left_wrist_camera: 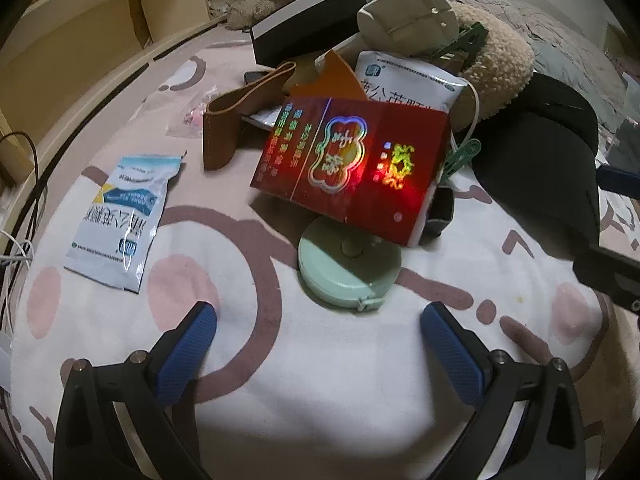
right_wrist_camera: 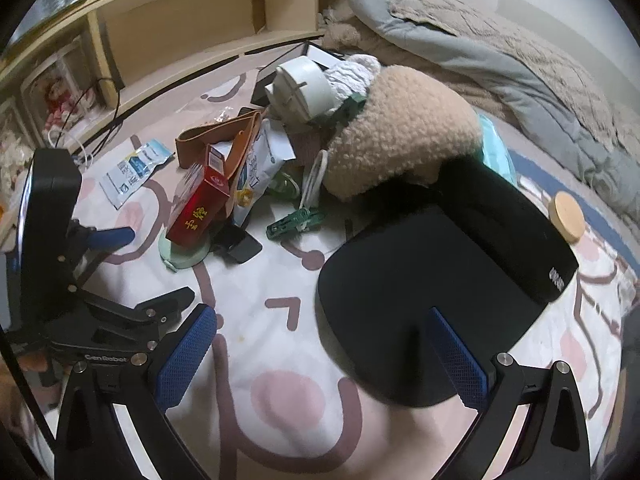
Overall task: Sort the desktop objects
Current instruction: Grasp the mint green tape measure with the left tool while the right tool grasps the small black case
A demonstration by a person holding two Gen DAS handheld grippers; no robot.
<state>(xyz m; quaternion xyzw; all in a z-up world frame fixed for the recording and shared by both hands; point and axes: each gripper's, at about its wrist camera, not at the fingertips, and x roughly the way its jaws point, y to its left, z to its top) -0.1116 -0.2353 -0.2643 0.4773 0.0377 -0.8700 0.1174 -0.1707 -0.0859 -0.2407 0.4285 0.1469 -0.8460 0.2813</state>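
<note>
The left tool [left_wrist_camera: 318,320] gapes wide and empty just short of the mint tape measure [left_wrist_camera: 348,266]; the right tool [right_wrist_camera: 320,328], equally open, holds nothing. Behind that tape measure the red box [left_wrist_camera: 352,168], sachets and clips lie heaped, so sorting looks barely begun.

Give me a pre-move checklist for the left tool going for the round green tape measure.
1. Left tool open and empty: ok.
2. Tape measure ahead between the fingers: ok.
3. Tape measure free on top: not ok, the red box leans over its far edge.
4. Right tool open, clear of the pile: ok.
5. White sachet lies apart on the left: ok.
6. Box stays up once the support moves: cannot tell.
</note>
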